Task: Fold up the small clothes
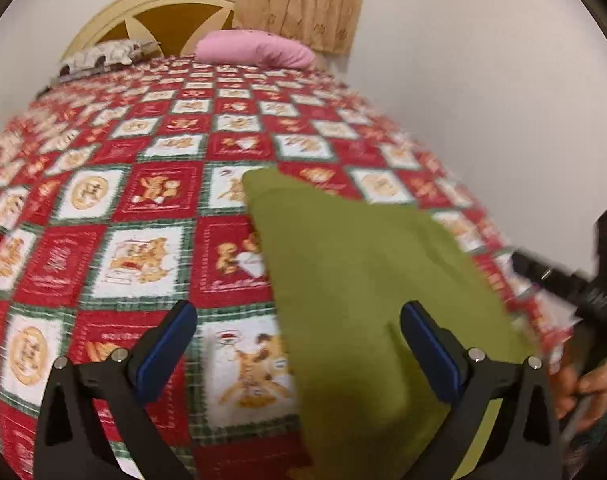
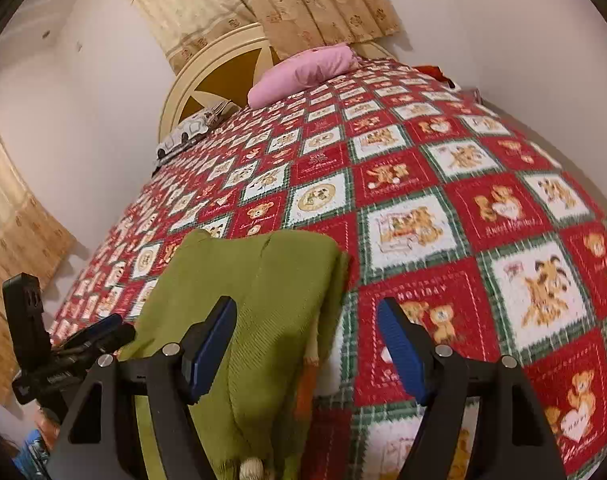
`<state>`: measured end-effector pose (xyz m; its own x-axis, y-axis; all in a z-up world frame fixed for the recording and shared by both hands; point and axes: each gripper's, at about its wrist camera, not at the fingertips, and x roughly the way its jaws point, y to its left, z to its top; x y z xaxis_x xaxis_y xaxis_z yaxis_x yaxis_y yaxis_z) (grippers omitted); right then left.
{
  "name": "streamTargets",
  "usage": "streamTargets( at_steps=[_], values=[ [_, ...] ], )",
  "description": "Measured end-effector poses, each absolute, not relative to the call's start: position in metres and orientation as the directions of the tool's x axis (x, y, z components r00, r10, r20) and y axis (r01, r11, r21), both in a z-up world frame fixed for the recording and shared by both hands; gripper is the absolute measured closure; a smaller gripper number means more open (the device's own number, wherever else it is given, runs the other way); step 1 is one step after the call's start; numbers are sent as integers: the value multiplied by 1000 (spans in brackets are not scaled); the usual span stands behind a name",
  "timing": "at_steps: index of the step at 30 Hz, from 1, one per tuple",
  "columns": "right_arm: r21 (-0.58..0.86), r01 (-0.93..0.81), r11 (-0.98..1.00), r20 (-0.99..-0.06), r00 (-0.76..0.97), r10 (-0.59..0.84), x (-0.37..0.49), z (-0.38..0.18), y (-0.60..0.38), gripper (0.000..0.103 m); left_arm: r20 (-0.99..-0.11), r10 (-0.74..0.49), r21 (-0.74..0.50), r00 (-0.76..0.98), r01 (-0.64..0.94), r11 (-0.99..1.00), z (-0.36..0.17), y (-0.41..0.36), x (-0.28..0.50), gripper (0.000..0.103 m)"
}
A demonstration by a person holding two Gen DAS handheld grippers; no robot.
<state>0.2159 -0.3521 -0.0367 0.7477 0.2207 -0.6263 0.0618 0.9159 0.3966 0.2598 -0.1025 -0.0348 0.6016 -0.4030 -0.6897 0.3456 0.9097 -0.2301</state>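
Observation:
A small olive-green garment (image 1: 363,280) lies flat on the red, white and green teddy-bear quilt (image 1: 143,200). My left gripper (image 1: 299,328) hovers over the garment's near left edge, jaws wide apart, nothing pinched; its right finger (image 1: 427,344) is above the cloth. In the right wrist view the same garment (image 2: 263,280) lies folded over, ribbed side up, on the quilt (image 2: 463,200). My right gripper (image 2: 307,332) stands open over its near right edge, with its left finger (image 2: 211,348) above the fabric. Neither gripper's pads press on the cloth.
A pink pillow (image 1: 255,50) and a patterned pillow (image 1: 103,54) lie by the cream headboard (image 1: 163,12). White walls close in on the bed's sides. The other gripper shows at the frame edge (image 2: 43,344), and a hand (image 1: 583,388) holds its handle.

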Motion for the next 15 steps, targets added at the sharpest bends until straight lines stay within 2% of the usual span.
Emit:
streamTargets(
  at_steps=[5,7,10,12,15],
  values=[
    [489,74,869,-630,719,294,227,-56,-360,30,-733,-506,-397,455,319,861,-61,-114,286,0],
    [501,56,864,-639,697,325,233,-66,-354,30,-753,-507,-409,420,304,860,-81,-119,291,0],
    [434,40,900,-698,647,308,242,-82,-337,29,-729,-509,-387,459,336,858,-82,-120,284,0],
    [414,17,910,-703,641,307,243,-78,-330,27,-726,-506,-377,465,346,859,-83,-121,282,0],
    [440,-57,896,-693,614,379,246,-80,-320,27,-719,-512,-381,470,350,856,-84,-122,283,0]
  ],
)
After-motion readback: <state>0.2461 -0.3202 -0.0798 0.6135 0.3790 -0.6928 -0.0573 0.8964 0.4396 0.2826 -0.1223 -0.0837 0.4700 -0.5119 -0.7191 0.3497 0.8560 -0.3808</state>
